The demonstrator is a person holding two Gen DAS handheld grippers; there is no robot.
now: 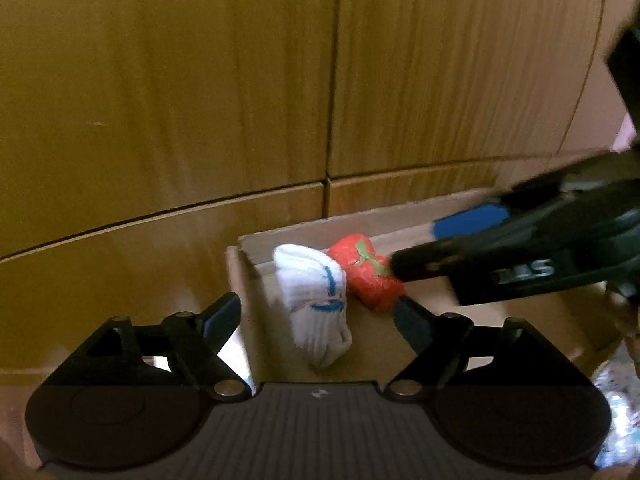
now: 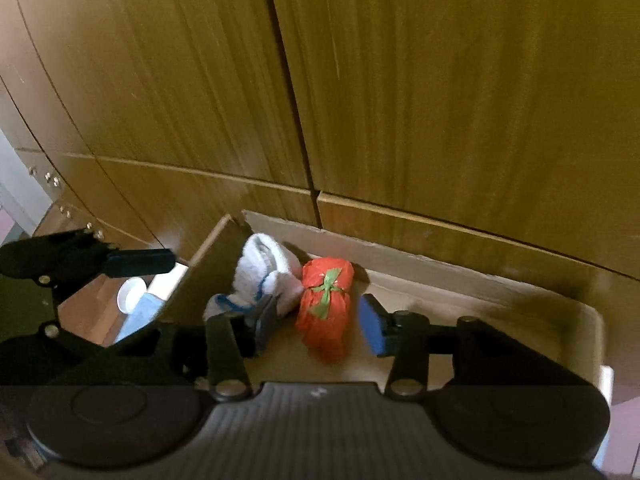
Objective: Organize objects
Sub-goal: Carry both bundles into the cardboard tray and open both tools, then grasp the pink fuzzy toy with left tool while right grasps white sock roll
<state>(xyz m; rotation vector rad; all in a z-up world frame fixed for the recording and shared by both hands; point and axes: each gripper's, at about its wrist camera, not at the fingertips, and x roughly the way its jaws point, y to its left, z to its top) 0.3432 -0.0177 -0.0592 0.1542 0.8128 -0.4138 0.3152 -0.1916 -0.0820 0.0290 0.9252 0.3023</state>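
Wooden cabinet doors fill the background, and against their base sits an open cardboard box. Inside it, pushed into the far left corner, two rolled sock bundles lie side by side and touching: a white roll with blue trim on the left and a red roll with a green mark on the right.

My right claw hangs over the box with its fingers spread wide, the red roll lying between them but not pinched; the left pad is near the white roll, whether touching I cannot tell, and the blue right pad stands clear of the red one. My left claw is also spread and holds nothing, one finger outside the box wall, the other over the floor of the box just beside the red roll.

I judge both rolls to be light, soft and springy, not fragile, with enough fabric grip that they should not slip. They will squash under the pads, so I would take one across its thick middle, square to its length, and close well past first contact. Grabbing an end risks pulling a loose cuff and unrolling it. The white roll's nearness could get it caught as well.
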